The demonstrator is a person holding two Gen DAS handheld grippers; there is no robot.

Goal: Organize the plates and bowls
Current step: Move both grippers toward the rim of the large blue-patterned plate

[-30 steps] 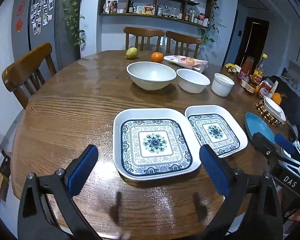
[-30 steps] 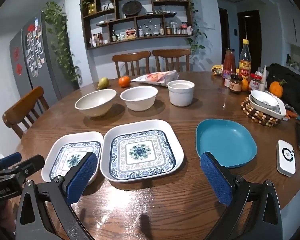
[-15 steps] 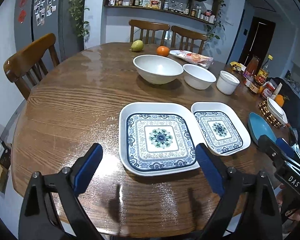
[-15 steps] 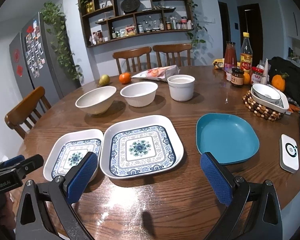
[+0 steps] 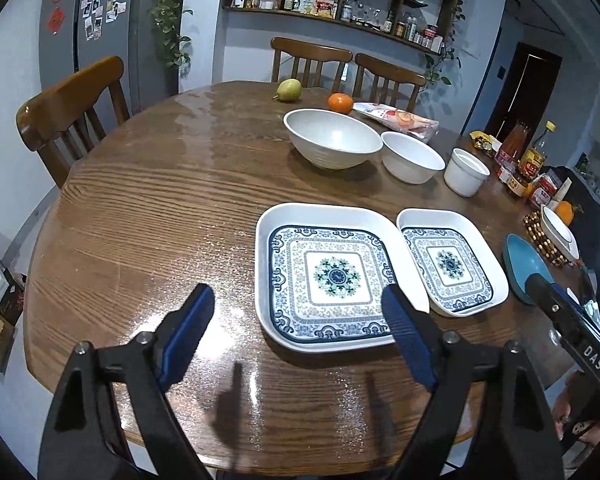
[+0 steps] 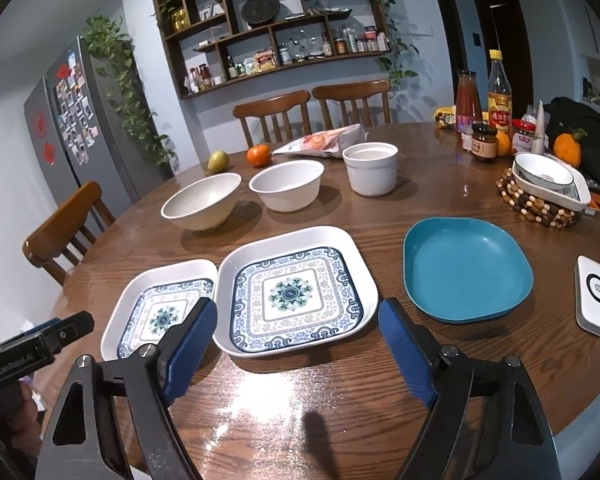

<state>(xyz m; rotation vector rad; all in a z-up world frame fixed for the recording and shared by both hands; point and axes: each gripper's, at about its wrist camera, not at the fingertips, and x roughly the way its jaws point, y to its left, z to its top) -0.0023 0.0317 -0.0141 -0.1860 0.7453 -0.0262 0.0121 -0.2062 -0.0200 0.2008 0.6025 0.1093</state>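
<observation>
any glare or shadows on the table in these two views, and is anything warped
Left wrist view: speckled sheen on the table, finger shadows near its front edge. Right wrist view: bright glare patch on the wood ahead of the right gripper. Both: fisheye bends the walls and shelves, corners black.

Two square white plates with blue-and-green patterned centres lay flat and side by side near the desk's [image 6: 340, 408] front edge — the large patterned plate [image 6: 296, 292] and the small patterned plate [image 6: 160, 312], their rims almost touching. A plain teal plate [image 6: 466, 268] sat apart on the other side of the large one, also flat and empty. Behind them stood three white vessels in a row, all upright and empty: a wide ribbed bowl [image 6: 200, 200], a smaller bowl [image 6: 287, 190] just beside it, and a straight-sided cup-like bowl [image 6: 371, 168] — each apart from its neighbour.
</observation>
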